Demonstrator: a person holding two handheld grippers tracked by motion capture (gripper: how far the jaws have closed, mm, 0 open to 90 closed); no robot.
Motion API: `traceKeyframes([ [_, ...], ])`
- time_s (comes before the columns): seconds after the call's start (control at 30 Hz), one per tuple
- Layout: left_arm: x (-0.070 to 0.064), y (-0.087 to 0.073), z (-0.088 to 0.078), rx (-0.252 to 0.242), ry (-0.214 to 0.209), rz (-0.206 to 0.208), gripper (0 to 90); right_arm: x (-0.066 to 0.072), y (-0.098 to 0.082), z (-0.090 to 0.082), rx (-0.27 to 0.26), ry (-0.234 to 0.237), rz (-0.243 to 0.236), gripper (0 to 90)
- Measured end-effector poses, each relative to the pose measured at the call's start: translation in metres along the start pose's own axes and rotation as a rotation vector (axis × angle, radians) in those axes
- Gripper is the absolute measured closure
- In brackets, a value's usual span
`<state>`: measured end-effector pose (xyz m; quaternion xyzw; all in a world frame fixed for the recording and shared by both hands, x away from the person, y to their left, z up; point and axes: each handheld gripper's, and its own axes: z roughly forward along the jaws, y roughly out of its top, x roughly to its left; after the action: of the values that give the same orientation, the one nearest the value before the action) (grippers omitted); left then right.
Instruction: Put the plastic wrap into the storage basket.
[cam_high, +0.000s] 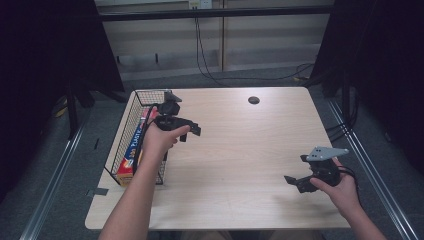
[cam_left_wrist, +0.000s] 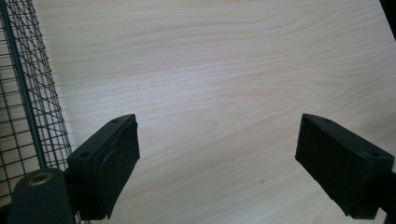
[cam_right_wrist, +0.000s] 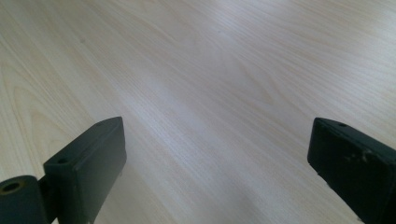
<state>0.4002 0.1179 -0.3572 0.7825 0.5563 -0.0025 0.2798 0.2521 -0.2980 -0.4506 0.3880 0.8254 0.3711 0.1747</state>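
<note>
High view. Item one: black wire-mesh basket (cam_high: 131, 131) at the worktop's left edge, holding a long orange-and-blue cardboard box of plastic wrap (cam_high: 134, 150) laid lengthwise along its floor. The left gripper (cam_high: 190, 131) stood just beside the basket's inner wall, its jaws wide and empty, pointing out over the pale wood-grain worktop (cam_high: 240, 150); judged to be clear of the basket with the box resting inside, behind those jaws. Item two: the right gripper (cam_high: 296, 181), well apart near the right front corner, jaws wide and empty, apparently parked out of the way. A small dark round grommet (cam_high: 253, 100) lay far ahead of both; cables ran across the floor beyond.

Left gripper view. Jaws parted wide over bare worktop, nothing between them; the basket's mesh wall (cam_left_wrist: 25, 102) rose just outside the left jaw, the one obstacle to a sideways swing.

Right gripper view. Jaws parted wide, bare worktop (cam_right_wrist: 210, 93) between and ahead, nothing obstructing.
</note>
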Motion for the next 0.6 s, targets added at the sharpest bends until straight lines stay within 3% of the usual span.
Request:
traceKeyframes([
  [0.43, -0.017, -0.009, 0.018, 0.024, -0.045, 0.069, 13.4, -0.002, -0.001, -0.001, -0.001, -0.003, 0.008, 4.4],
  [0.6, -0.023, -0.012, 0.023, 0.014, -0.057, 0.078, 13.3, -0.002, -0.001, -0.001, -0.003, 0.002, 0.006, 4.3],
])
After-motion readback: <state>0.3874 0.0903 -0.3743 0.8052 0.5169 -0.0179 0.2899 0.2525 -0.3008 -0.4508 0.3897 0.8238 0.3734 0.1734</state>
